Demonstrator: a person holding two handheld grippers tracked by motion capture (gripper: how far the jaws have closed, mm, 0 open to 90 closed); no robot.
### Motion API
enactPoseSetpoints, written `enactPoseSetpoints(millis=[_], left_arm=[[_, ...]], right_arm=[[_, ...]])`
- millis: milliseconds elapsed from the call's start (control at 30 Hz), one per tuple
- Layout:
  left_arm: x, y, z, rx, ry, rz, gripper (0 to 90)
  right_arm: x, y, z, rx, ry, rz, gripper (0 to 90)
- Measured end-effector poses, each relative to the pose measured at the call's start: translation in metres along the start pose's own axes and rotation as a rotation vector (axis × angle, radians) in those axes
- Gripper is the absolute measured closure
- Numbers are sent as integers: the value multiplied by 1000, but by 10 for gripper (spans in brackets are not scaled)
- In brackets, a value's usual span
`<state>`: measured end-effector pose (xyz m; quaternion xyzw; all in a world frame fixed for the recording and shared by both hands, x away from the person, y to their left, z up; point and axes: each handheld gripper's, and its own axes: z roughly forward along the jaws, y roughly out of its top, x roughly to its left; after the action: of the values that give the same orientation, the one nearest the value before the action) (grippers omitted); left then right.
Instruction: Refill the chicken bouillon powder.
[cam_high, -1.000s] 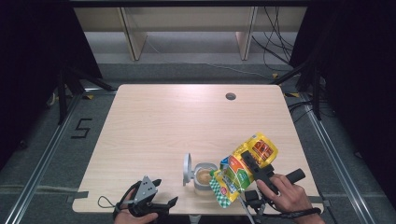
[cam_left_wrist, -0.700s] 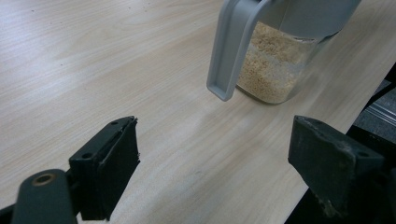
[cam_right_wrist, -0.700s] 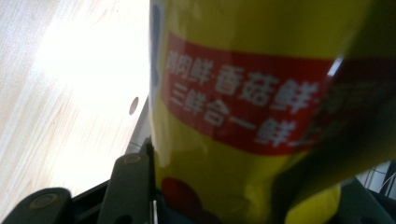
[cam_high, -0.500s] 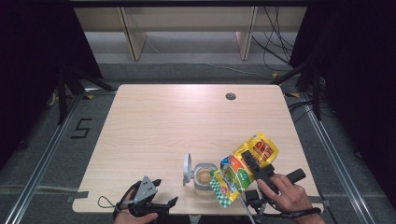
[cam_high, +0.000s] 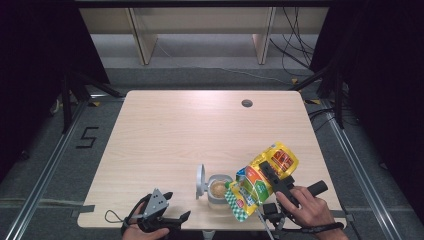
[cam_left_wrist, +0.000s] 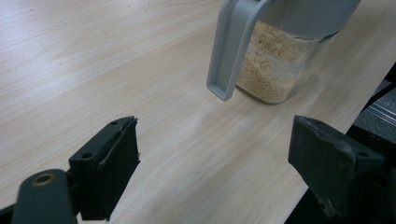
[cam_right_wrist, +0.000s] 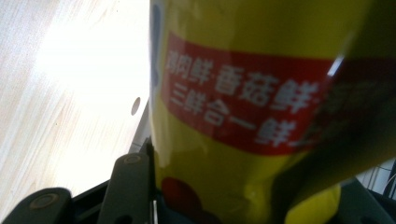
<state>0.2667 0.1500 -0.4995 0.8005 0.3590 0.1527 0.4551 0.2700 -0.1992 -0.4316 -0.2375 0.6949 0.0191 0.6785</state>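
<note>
Right gripper (cam_high: 264, 176) clamps yellow seasoning bag (cam_high: 262, 179), tipped mouth-down over open jar (cam_high: 219, 189) to pour granules in. Jar sits near table (cam_high: 200, 130) front edge, lid flipped aside. Left gripper (cam_high: 167, 212) idle, jaws apart.

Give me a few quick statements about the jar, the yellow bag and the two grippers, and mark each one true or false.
1. The right gripper holds the yellow bag tilted toward the jar. True.
2. The jar's lid is shut. False: it stands flipped open at the jar's left.
3. The left gripper grips the jar. False: its jaws are open, short of the jar.
4. The jar holds tan granules. True.
5. The jar stands by the table's far edge. False: near edge.
</note>
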Motion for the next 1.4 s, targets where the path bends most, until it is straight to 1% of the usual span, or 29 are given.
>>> enactPoseSetpoints(millis=[133,167,233,300,333,367,400,433,467,533,567,600,633,667,767,800,900,933,967,1000,1033,1067,1133,1200,1233,1267,1300,1333,1400], left_arm=[[0,0,-1,5,3,1,154],[0,0,-1,4,3,1,154],[0,0,-1,7,6,4,154],[0,0,0,4,3,3,154],[0,0,-1,7,7,4,154],[0,0,-1,5,7,4,154],[0,0,-1,5,7,0,154],[0,0,-1,5,7,5,154],[1,0,-1,6,8,7,154],[0,0,-1,-7,4,-4,154],[0,0,-1,-7,4,-4,154],[3,1,-2,15,11,38,154],[2,1,-2,15,11,35,154],[2,1,-2,14,11,35,154],[3,1,-2,14,10,37,154],[2,1,-2,4,4,25,154],[1,1,-1,0,3,20,154],[3,1,-2,18,11,40,154],[2,1,-2,15,10,33,154],[3,1,-2,15,10,39,154],[1,1,-2,-1,4,18,154],[0,0,-1,-7,3,-11,154],[0,1,-1,-7,4,-6,154],[1,1,-2,-7,4,13,154],[1,1,-2,-7,4,13,154],[1,1,-1,-8,4,12,154],[1,1,-1,-8,4,12,154],[1,1,-1,-6,4,15,154],[1,1,-2,-7,3,14,154]], right_arm=[[-1,-1,1,-11,9,0,542],[3,-3,1,-2,21,36,542],[0,-3,1,-18,12,23,542],[1,-4,1,-2,44,42,542],[3,-5,1,-12,33,60,542],[1,-5,2,-25,19,47,542],[2,-6,1,-14,42,68,542],[2,-6,2,-31,26,57,542],[4,-7,1,-15,44,103,543],[1,-8,2,-34,56,114,542],[3,-9,1,-20,74,145,542],[3,-10,3,-51,51,144,542],[3,-10,3,-37,74,146,542],[6,-11,3,-32,95,193,542],[8,-16,5,-55,105,225,543],[11,-16,5,-43,128,273,544],[11,-18,7,-59,127,264,547],[14,-19,7,-55,143,303,547],[15,-20,8,-66,152,330,548],[14,-23,8,-72,151,323,548],[19,-23,8,-70,172,388,548],[21,-24,8,-63,174,419,549],[21,-26,9,-89,180,437,550],[21,-28,9,-90,195,475,551],[21,-28,9,-90,195,475,551],[24,-30,9,-112,224,555,553],[24,-30,9,-112,224,555,553],[26,-32,9,-115,251,595,555],[27,-33,10,-126,252,599,556]])
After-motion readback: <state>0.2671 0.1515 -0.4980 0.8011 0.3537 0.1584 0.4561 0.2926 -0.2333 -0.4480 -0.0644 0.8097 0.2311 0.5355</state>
